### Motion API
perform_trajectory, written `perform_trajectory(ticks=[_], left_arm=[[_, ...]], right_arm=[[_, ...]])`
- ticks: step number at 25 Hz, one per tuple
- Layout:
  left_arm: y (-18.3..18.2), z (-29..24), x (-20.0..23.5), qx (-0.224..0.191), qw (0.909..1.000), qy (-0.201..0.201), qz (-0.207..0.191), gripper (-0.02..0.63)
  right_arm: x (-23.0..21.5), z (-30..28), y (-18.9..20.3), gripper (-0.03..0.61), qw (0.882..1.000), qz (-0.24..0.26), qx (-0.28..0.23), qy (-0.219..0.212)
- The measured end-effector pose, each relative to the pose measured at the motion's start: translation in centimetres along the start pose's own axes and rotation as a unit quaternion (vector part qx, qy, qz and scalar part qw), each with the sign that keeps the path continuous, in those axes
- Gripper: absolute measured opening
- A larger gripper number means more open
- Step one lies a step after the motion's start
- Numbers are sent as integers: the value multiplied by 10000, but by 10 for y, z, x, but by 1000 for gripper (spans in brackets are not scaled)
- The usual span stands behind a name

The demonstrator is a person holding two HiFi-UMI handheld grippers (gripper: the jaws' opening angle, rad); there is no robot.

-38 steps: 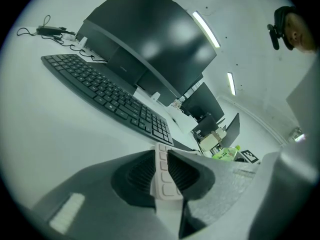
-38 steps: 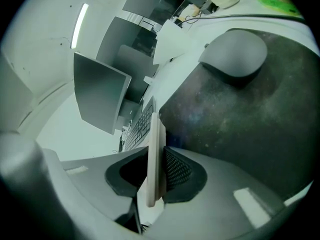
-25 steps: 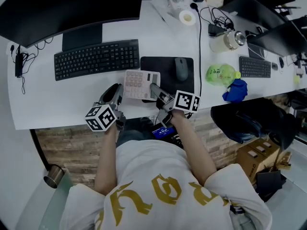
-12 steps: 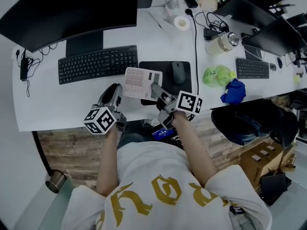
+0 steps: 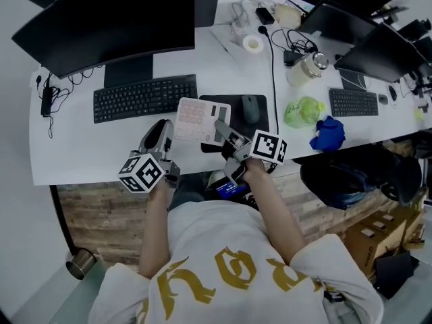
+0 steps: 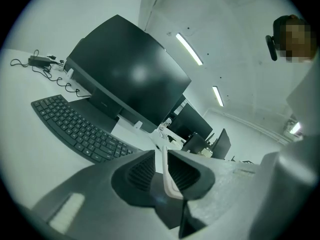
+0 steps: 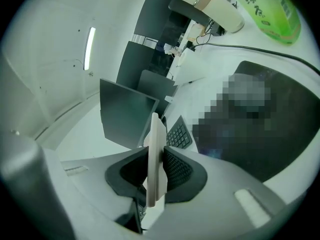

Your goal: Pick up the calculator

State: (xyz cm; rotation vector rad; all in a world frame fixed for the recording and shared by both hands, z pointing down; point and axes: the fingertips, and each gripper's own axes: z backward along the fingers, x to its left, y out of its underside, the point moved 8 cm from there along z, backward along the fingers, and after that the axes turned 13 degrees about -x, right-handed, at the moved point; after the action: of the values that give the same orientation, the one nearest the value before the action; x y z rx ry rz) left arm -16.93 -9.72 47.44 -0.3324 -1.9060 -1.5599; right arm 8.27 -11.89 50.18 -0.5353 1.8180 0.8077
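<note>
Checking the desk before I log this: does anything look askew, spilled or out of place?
Only the calculator: it is gripped at its edges by the left gripper and right gripper, skewed against the keyboard, overlapping the mouse pad. Nothing looks spilled or damaged.

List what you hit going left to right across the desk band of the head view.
power adapter → black keyboard → calculator → mouse → green bag → second keyboard
</note>
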Motion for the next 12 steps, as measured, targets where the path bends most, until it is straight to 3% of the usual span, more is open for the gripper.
perform_trajectory(ticks=[12], left_arm=[[-18, 10, -24, -102, 9990, 200, -397, 71]], right_arm=[[26, 12, -6, 91, 9995, 29, -196, -252]])
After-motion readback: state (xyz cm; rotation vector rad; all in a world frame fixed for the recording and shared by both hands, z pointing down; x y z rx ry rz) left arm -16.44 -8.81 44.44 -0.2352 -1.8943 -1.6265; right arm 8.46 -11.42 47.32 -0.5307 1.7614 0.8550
